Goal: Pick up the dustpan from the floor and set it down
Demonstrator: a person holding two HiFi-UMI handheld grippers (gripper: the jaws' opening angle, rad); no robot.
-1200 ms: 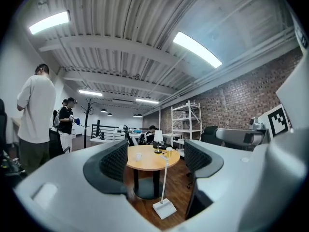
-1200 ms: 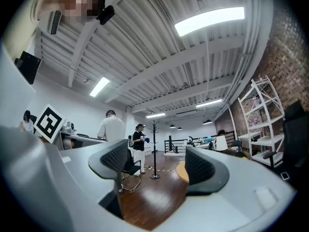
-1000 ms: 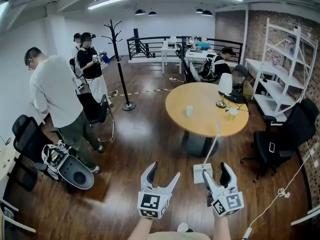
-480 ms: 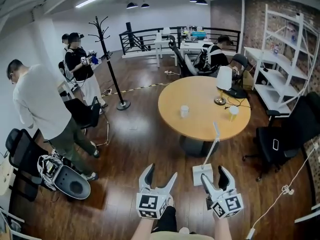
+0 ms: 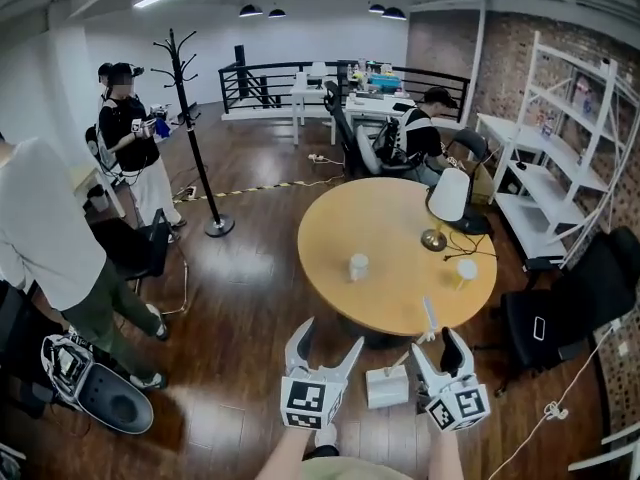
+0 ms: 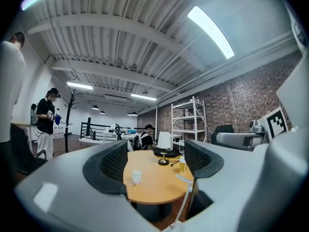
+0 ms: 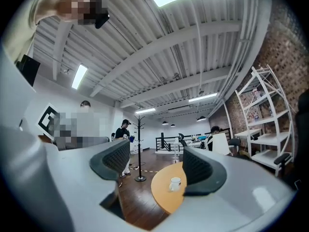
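The white dustpan [image 5: 387,386] stands on the dark wood floor by the foot of the round table, its long handle [image 5: 428,316] leaning up against the table's edge. In the head view it sits low between my two grippers. My left gripper [image 5: 326,344] is just left of it, open and empty. My right gripper [image 5: 438,352] is just right of it, also open with nothing between its jaws. The left gripper view shows the handle [image 6: 187,195] between that gripper's [image 6: 157,166] jaws, farther off. The right gripper [image 7: 154,167] looks past the table; no dustpan shows there.
The round wooden table [image 5: 390,288] carries a white cup [image 5: 358,266], a lamp [image 5: 447,200] and a yellow cup [image 5: 466,271]. A black office chair [image 5: 570,303] stands right, white shelving [image 5: 560,158] behind it. A person [image 5: 50,238] and a coat stand [image 5: 190,128] are left.
The view has moved forward toward the round table. The dustpan now lies closer, low between the two grippers. Both grippers stay open and empty.
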